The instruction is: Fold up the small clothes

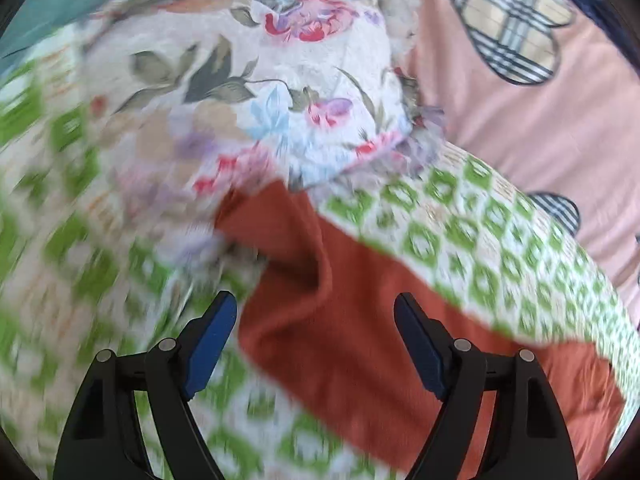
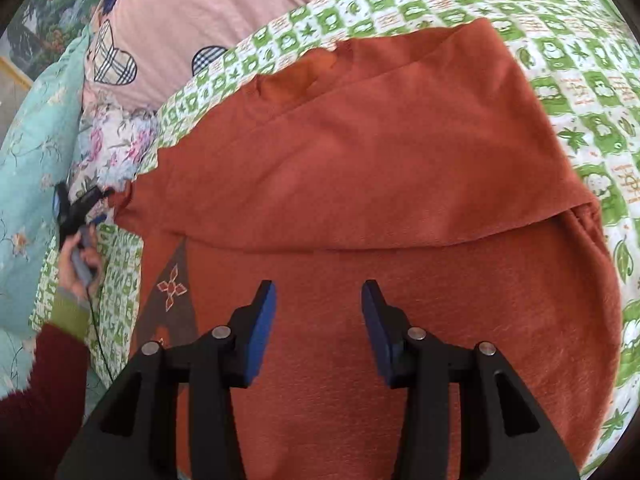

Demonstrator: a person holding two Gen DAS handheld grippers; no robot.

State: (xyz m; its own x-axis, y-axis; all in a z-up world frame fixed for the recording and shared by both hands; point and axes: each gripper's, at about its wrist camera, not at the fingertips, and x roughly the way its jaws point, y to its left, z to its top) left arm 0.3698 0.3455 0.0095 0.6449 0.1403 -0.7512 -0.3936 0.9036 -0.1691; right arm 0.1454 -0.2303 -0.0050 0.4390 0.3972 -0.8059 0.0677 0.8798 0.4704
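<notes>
The orange marks printed on the green-and-white sheet cannot be read.

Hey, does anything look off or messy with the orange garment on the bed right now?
The orange garment is folded once, but its top edge near the collar is rumpled and uneven, and the left corner is bunched. Both tongs are open, holding nothing.

A rust-orange knit garment lies spread flat beneath and ahead of the right tool, its upper layer folded over, a brown patterned patch at its left.
</notes>
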